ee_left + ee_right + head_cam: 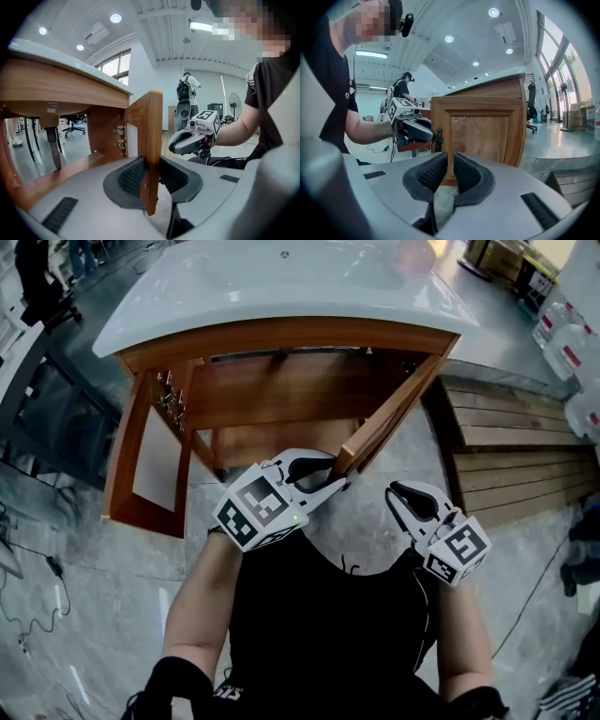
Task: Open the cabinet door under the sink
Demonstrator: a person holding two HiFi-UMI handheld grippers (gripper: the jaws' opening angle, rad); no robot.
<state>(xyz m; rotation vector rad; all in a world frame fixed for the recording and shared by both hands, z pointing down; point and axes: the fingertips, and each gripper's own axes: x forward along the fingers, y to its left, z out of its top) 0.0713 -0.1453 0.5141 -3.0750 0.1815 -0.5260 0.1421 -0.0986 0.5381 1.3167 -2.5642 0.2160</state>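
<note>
A wooden cabinet [281, 338] stands under a white sink [281, 277]. Both of its doors stand open. The right door [389, 418] swings out toward me, and my left gripper [337, 474] is shut on its free edge. In the left gripper view that door edge [150, 136] stands upright between the ribbed pads [131, 178], which press on both its faces. My right gripper [398, 491] hangs to the right of the door and touches nothing. Its pads [465, 174] stand a narrow gap apart with nothing between them, facing the door's front panel [483, 136] and its dark handle [438, 138].
The left door [150, 460] hangs open at the cabinet's left side. A low slatted wooden platform [525, 446] lies to the right, with water bottles [562, 343] behind it. Cables [37, 615] trail over the floor at left. A person [187, 93] stands far behind.
</note>
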